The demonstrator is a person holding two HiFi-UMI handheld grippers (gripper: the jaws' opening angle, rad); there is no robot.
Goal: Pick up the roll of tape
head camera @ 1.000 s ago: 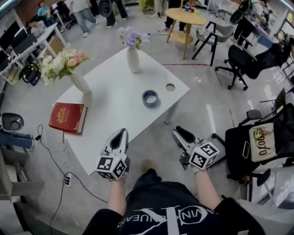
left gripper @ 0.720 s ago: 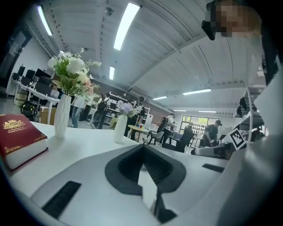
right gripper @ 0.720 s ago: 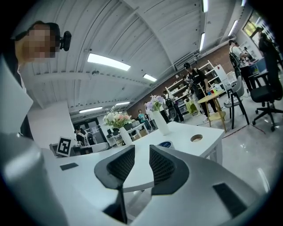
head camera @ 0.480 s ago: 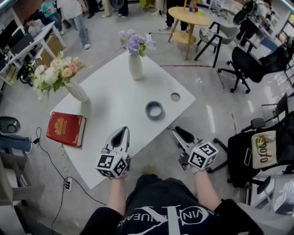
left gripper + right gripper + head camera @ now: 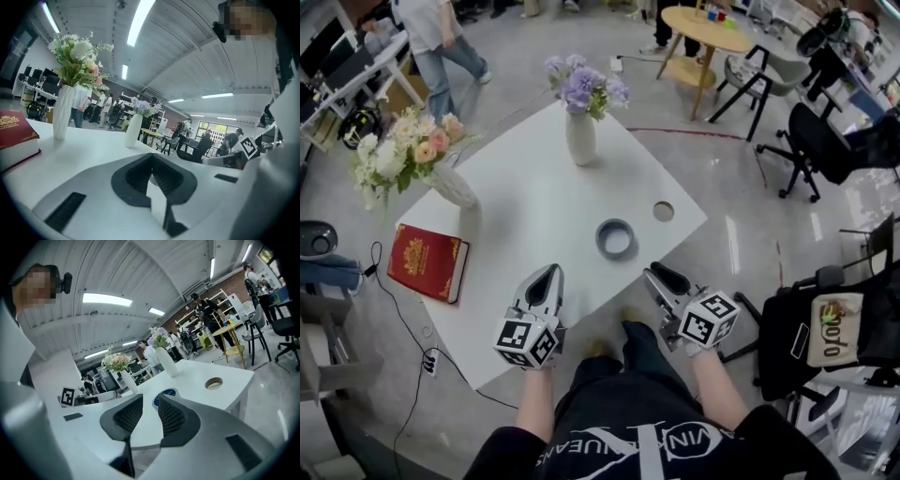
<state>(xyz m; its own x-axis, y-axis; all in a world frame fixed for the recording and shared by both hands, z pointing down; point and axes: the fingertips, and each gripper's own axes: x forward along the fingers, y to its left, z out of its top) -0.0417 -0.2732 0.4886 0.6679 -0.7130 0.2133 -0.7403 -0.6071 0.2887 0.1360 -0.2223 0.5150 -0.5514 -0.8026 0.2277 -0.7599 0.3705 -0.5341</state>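
Head view first: a grey-blue roll of tape [image 5: 601,240] is seen lying flat on the white rectangular surface [image 5: 534,211], near the front right edge and apart from everything else. A round cable hole [image 5: 663,211] is cut just beyond it to the right. A white vase of purple flowers [image 5: 579,141] is set at the far end, a white vase with a mixed bouquet [image 5: 455,186] at the left, and a red hardback book [image 5: 427,262] at the near left. Both tools are held short of the roll: the left gripper [image 5: 548,272] over the front edge, the right gripper [image 5: 652,274] just off that edge and nearer the roll.

In the left gripper view, the jaws are seen brought together at their tips with nothing between them. The book and both vases are shown, but the roll is not.

In the right gripper view, the jaws are held wide and empty, and the roll is framed just beyond the gap, slightly toward the right-hand jaw.

The reach is judged to be the step in hand, best finished by the right gripper. One jaw should be lowered inside the ring and one outside, the wall centred in the gap. The tips should be brought down close to the surface before anything is closed. A low roll on a smooth top is likely to be pushed away if it is clipped early.
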